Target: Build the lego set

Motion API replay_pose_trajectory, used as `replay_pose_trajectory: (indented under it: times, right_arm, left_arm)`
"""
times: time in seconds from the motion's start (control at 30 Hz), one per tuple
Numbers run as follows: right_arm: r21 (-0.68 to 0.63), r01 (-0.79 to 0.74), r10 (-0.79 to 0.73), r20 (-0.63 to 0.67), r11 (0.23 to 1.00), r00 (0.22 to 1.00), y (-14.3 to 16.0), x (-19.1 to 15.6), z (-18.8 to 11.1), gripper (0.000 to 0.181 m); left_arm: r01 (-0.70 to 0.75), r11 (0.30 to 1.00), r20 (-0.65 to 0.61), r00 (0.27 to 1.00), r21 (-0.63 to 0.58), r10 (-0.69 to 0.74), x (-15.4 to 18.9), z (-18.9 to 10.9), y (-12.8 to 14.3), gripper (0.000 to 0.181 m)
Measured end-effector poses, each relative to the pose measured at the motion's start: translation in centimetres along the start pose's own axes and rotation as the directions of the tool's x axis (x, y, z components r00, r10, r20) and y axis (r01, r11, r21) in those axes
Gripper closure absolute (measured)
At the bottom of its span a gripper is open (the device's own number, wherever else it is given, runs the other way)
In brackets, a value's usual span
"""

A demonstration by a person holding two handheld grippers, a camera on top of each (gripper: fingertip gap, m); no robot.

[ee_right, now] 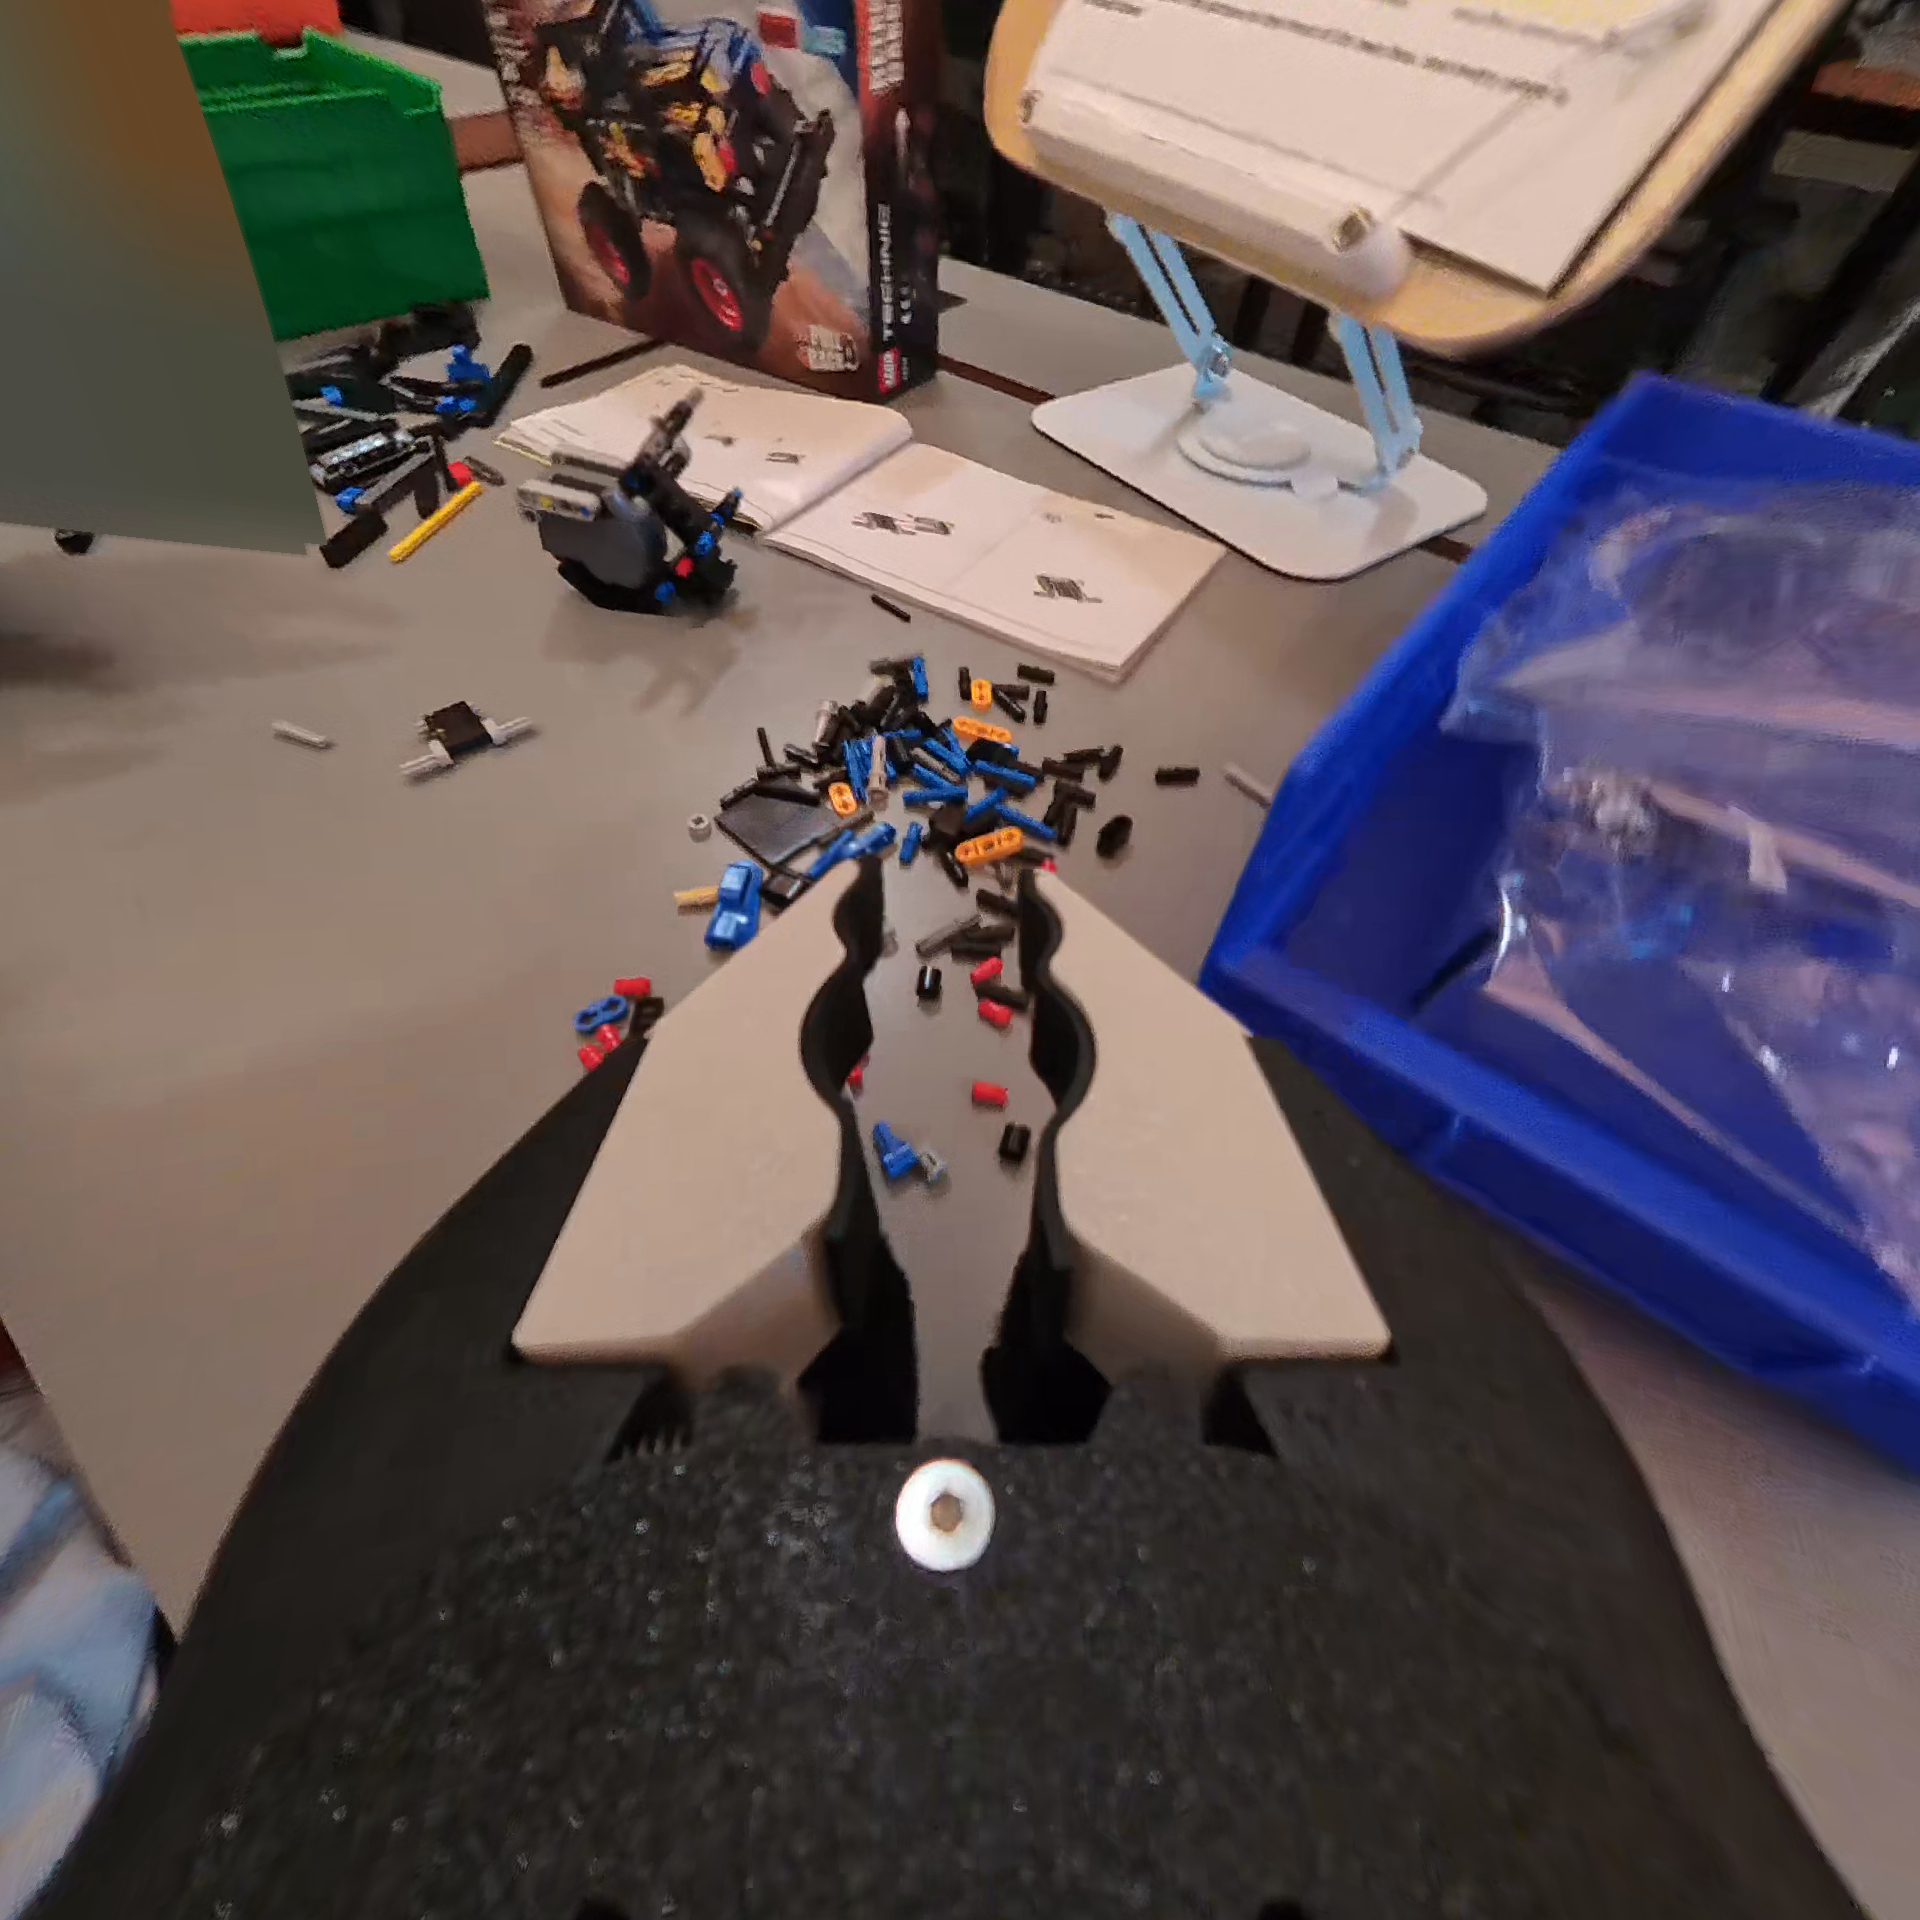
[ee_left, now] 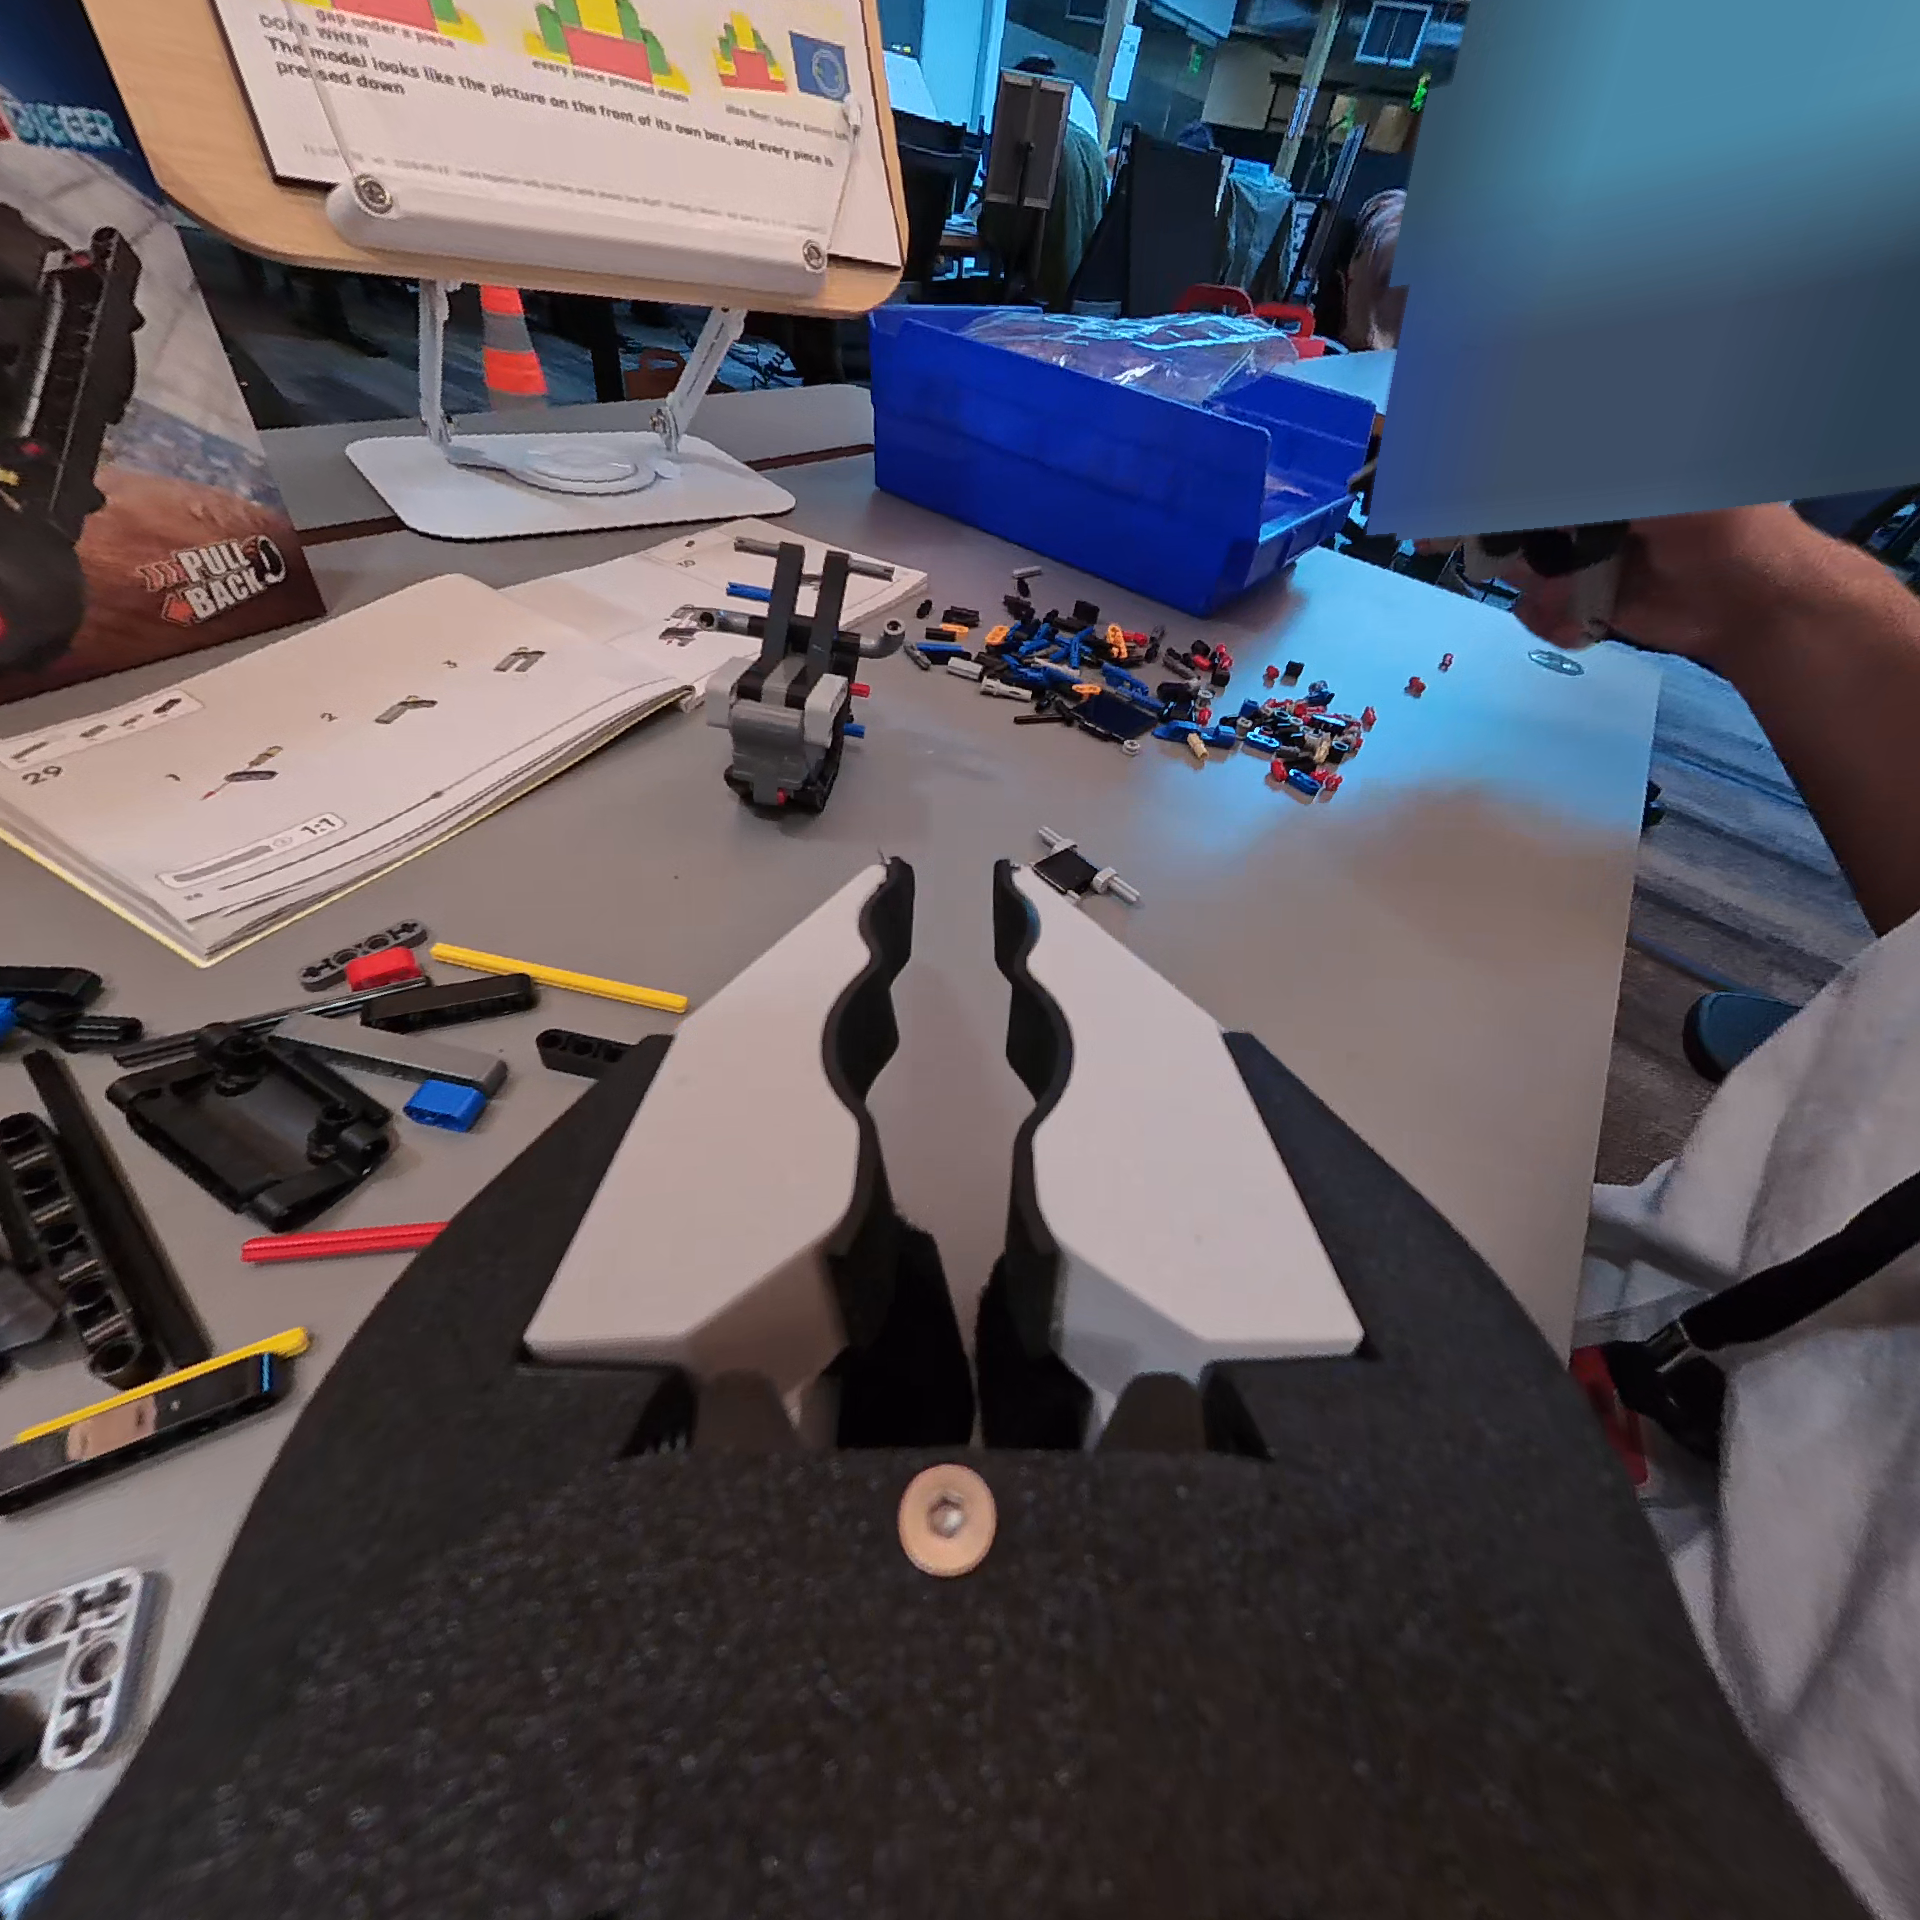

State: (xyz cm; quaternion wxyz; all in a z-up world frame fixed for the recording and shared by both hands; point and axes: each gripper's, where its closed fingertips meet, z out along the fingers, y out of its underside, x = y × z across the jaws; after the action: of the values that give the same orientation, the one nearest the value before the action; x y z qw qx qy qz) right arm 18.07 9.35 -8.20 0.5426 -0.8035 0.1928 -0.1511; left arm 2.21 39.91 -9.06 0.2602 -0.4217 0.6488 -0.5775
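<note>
Both grippers' jaws released, empty; right gripper over loose pieces.

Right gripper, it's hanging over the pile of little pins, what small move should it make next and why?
Probably lower the right gripper onto one loose pin in the small-parts pile. Its jaws are open and empty, with red and black pins lying on the table between its fingers. The left gripper is also open and empty, short of the part-built model.
</note>
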Motion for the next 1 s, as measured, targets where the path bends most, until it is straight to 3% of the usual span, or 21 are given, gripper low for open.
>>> replay_pose_trajectory:
  times: [0.17, 0.33, 0.57, 1.0]
  right_arm:
    - [-0.077, -0.017, 0.017, -0.001, 0.997, 1.000, 3.0, 0.1, -0.3, 0.160]
    - [-0.167, 0.073, -0.073, 0.008, 0.983, 0.997, 4.7, -0.5, 0.2, 0.161]
    - [-0.284, 0.157, -0.128, 0.116, 0.946, 0.985, 7.1, -2.1, 0.3, 0.161]
    - [-0.278, 0.184, -0.142, 0.167, 0.943, 0.976, 7.3, -3.0, 0.7, 0.165]
  left_arm:
    - [-0.005, 0.999, 0.007, 1.000, -0.032, 0.005, 0.0, 0.4, 0.4, 0.168]
    - [-0.018, 0.995, 0.016, 1.000, -0.094, 0.020, 0.0, 1.0, 1.3, 0.168]
    - [-0.010, 0.993, 0.048, 0.999, -0.119, 0.015, -0.5, 1.3, 1.6, 0.168]
    - [-0.011, 0.988, 0.054, 0.998, -0.153, 0.019, -0.8, 2.0, 1.9, 0.168]
